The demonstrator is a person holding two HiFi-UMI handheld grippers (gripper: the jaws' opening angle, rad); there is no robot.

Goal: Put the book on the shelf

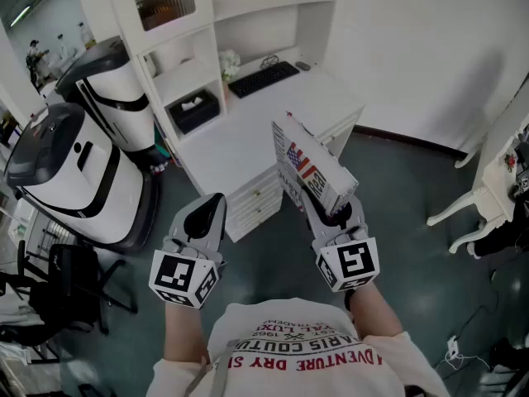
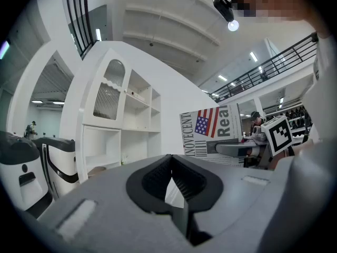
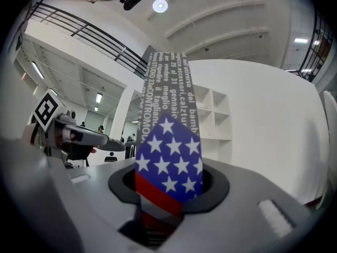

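We see a keyboard (image 1: 263,78) on the white desk (image 1: 240,143). To its left stand two white machines (image 1: 70,180), with a black chair (image 1: 70,284) beside them.

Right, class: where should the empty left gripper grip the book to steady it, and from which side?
The book stands on edge, clamped at its near end by the right gripper. The left gripper would probably best straddle the free top edge across the thin thickness, coming from above.
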